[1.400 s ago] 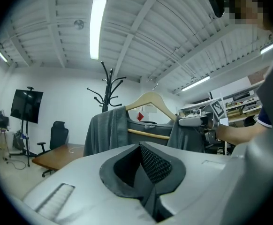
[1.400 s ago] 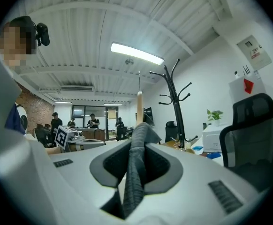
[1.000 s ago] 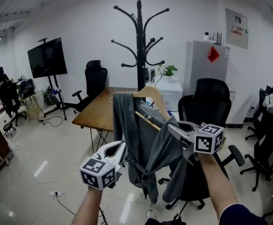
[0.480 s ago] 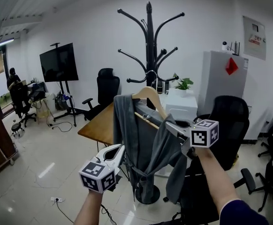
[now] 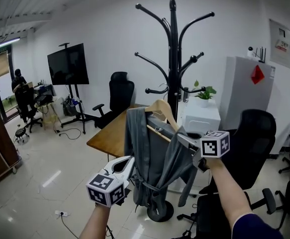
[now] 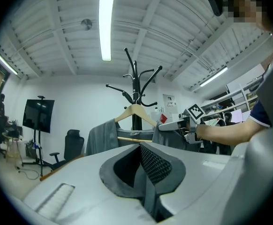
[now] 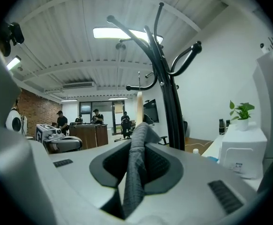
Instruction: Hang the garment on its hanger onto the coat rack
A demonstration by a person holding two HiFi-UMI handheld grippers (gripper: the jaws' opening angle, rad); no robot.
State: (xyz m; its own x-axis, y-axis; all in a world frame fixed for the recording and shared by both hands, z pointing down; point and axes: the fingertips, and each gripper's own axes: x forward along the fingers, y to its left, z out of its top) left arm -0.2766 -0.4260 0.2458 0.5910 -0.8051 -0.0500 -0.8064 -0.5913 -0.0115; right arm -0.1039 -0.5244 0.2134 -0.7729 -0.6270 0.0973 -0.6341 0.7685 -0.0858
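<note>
My right gripper [image 5: 182, 136] has its jaws pinched on a fold of the grey fabric garment [image 5: 152, 158] at the shoulder. In the right gripper view the cloth [image 7: 135, 168] fills the gap between the pads, and the end of the pale wooden hanger [image 7: 139, 108] stands up just behind it. My left gripper [image 5: 127, 162] sits low and to the left of the garment's hem, its jaws pressed together on nothing.

The hanger [image 5: 157, 106] runs up and to the left from my right fingers, with its long axis tilted and its peak higher than my grip. The garment drapes off it in mid-air, right in front of the tall black metal coat rack [image 5: 172, 59]. What the next move turns on, I judge, is the hanger's peak against the rack's lowest curved prong [image 5: 155, 90]. The prong lies just above and behind the peak. I cannot make out the hook itself against the dark pole.

The right gripper is the one to carry it, lifting up and forward. The left is free to steady the cloth from below.

Above the prong the room is open. The black office chair [image 5: 252, 133] stands to the right, the white cabinet [image 5: 200, 121] behind and the brown wooden table [image 5: 112, 136] to the left, all below the lift path
</note>
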